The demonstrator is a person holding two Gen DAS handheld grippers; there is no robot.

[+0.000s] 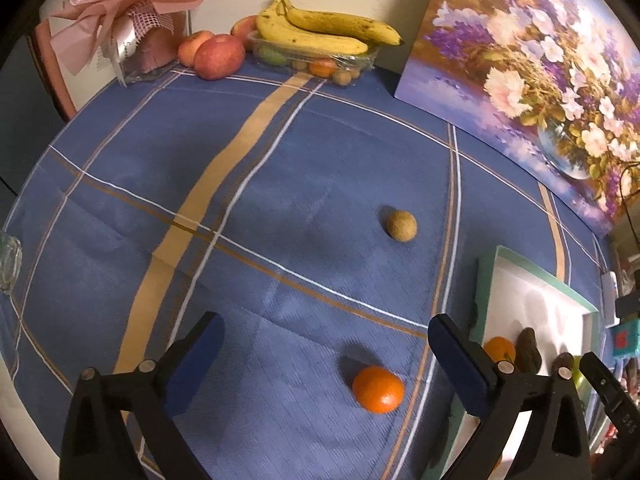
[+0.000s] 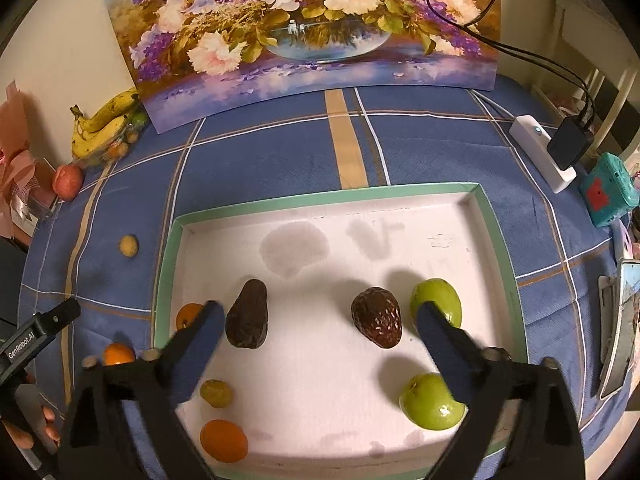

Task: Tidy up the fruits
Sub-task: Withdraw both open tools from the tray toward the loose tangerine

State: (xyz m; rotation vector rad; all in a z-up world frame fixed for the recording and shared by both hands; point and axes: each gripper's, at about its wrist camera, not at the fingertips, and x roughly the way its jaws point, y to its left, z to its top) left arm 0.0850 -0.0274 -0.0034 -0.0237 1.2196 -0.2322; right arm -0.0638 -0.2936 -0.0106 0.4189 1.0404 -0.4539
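The left hand-held gripper (image 1: 326,330) hangs released over the blue checked cloth (image 1: 256,216) on the counter, its jaws spread wide with nothing between them. A tangerine (image 1: 378,389) lies on the cloth just ahead of it, nearer the right-hand finger, at about five o'clock in the left wrist view. Further out, toward three o'clock, a small brownish round fruit (image 1: 401,225) sits alone, well apart from the tangerine. At twelve o'clock, against the wall, bananas (image 1: 328,30) rest on a clear tray of small fruit (image 1: 316,60), with apples (image 1: 218,56) just beside it at eleven o'clock.

The right hand-held gripper (image 2: 320,316) is also released, jaws wide, poised over the green-rimmed box (image 2: 332,196). Inside the box two dark avocados stand near the middle: one (image 2: 248,314) just beside the left finger, the other (image 2: 377,316) nearer the right finger. Two green apples lie on the three-to-four o'clock side, one (image 2: 438,298) partly behind the right finger, the other (image 2: 430,402) closer in. Along the box's eight o'clock side sit a tangerine (image 2: 189,315), a small yellowish fruit (image 2: 216,393) and another tangerine (image 2: 223,440). Outside the box at nine o'clock the loose tangerine (image 2: 118,353) and the small round fruit (image 2: 129,245) lie on the cloth. A flower painting (image 2: 304,24) leans at twelve o'clock
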